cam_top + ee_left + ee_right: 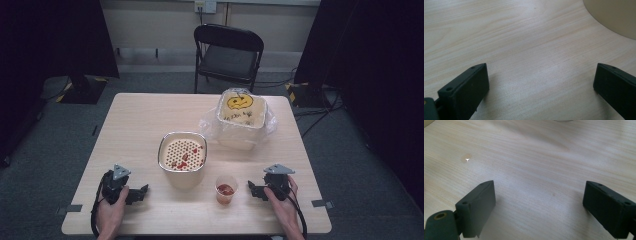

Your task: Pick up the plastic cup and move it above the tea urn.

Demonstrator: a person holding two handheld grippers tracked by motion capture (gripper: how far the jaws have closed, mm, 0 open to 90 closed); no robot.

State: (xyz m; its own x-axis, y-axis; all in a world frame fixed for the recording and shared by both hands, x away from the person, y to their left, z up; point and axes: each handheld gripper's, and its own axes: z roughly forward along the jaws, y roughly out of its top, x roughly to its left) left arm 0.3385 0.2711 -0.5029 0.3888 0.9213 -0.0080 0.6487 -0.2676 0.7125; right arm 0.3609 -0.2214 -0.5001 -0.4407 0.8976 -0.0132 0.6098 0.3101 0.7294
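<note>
High view. My left gripper [141,193] rested on the near left part of the wooden table [135,120], held in my left hand [112,205], jaws pointing toward the table's middle. My right gripper [253,189] rested on the near right part, held in my right hand [282,200], jaws pointing left. Between them, nearer the right gripper, stood a small clear plastic cup [226,189] holding something red. Just behind and left of the cup stood a beige container [182,165] fitted with a perforated insert [182,151]; several red pieces lay on the insert. Farther back and to the right sat a lidded tub [241,117] on a clear plastic bag [210,125]; its lid bore a yellow face drawing. A black folding chair [227,55] stood beyond the far edge.

Left gripper view. My two black jaws were spread wide apart, with bare tabletop [529,50] between them and nothing gripped. The curved beige wall of the container [614,17] occupied the upper right corner, apart from the jaws.

Right gripper view. My jaws were likewise spread wide over bare wood [536,170], gripping nothing. A small stain with a bright glint [467,158] lay on the surface at upper left. A curved edge at the top margin was possibly the cup's base [562,120]; the view was too cropped to confirm.
</note>
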